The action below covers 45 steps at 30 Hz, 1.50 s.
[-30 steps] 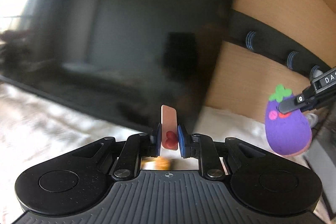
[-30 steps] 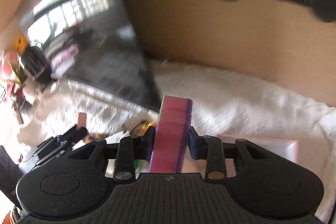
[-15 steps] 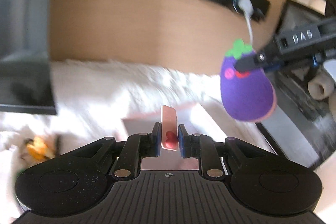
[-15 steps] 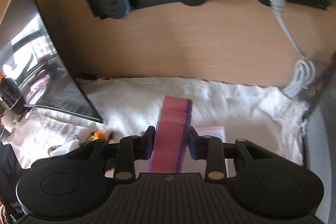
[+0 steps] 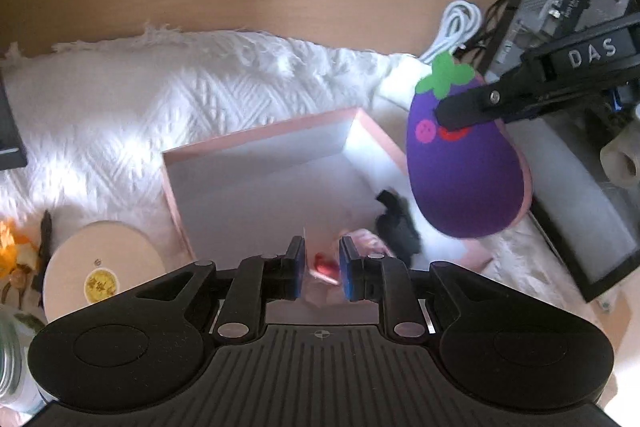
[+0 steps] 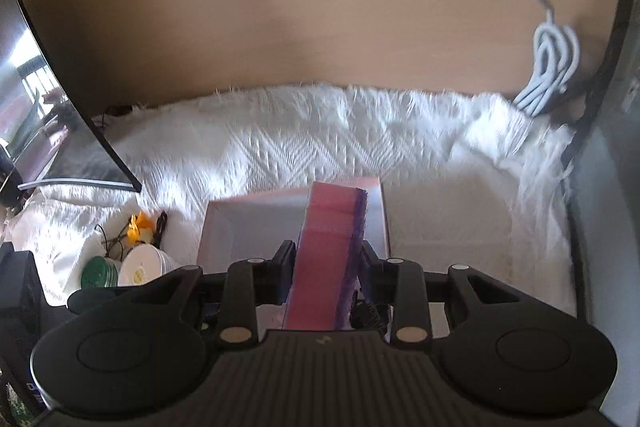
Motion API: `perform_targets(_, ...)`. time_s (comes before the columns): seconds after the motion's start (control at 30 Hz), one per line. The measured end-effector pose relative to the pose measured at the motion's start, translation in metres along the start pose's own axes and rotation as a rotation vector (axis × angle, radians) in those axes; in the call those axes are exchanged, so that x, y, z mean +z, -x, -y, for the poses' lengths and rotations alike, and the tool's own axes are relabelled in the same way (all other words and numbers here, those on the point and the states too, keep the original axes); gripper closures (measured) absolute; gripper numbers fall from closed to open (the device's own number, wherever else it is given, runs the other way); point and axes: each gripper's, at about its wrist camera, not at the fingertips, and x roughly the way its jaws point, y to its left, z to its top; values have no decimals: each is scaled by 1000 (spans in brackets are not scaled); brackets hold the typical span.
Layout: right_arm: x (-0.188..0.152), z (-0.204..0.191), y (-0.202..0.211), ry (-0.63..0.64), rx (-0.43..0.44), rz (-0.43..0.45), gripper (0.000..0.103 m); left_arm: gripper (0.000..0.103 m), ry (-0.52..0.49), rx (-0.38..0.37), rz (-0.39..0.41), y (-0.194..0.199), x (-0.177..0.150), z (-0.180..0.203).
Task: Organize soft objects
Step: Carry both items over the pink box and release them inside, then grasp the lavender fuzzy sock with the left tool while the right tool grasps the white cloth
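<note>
Unloading looks like the step in hand, says the first observer. Both grippers hang over the pink box [image 5: 256, 143] on the white cloth [image 5: 200, 87] that covers the worktop, and each has brought a soft thing.

And the left one, asks the second?

The left gripper [image 5: 322, 261] has just been opening its fingers [image 5: 298, 259], the first answers. They stand a little apart, and the small pink piece [image 5: 320, 267] with the red heart lies tilted between them, apparently touching neither pad. It seems let go just above the near end of the box, beside a black item [image 5: 396, 223] already inside.

So the aubergine toy [image 5: 464, 167] comes next?

Probably. The right gripper [image 6: 326, 259] pinches it across its flat sides, pads pressed in. It hangs above the box's right rim — not squarely over the inside. The next move likely calls for shifting it inward and lower before the fingers part, otherwise it may catch the wall and tumble onto the cloth.

And the left?

It should draw back clear first.
</note>
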Motion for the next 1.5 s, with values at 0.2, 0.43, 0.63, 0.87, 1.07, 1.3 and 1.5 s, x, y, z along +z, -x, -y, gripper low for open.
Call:
perform_targets(0.2,-1,-9,-25,19,27,-37,71,82,-34,-26,62,17,-4,0)
perform_targets(0.43,-3,-26,-68,21,108,-78,71,82,-17,-8,118,50,-16,-3)
perform_targets(0.63,-19,-45,-118,47,173,-145,71,82,48,42,125,81,-41,-23)
perform_targets(0.87,-31,-50,-128,151,91,-134,71,82,164,109,166,114,-72,-58)
perform_targets(1.07,-32,-43,-104,151,29,-88,61,82,226,159,156,128,-93,-77)
perform_targets(1.3,-30,-59,-44,259,-18,76,49,82,261,224,163,145,-115,-93)
perform_targets(1.5,-39,-107,-3,352,9,252,42,82,336,385,197,174,-130,-129)
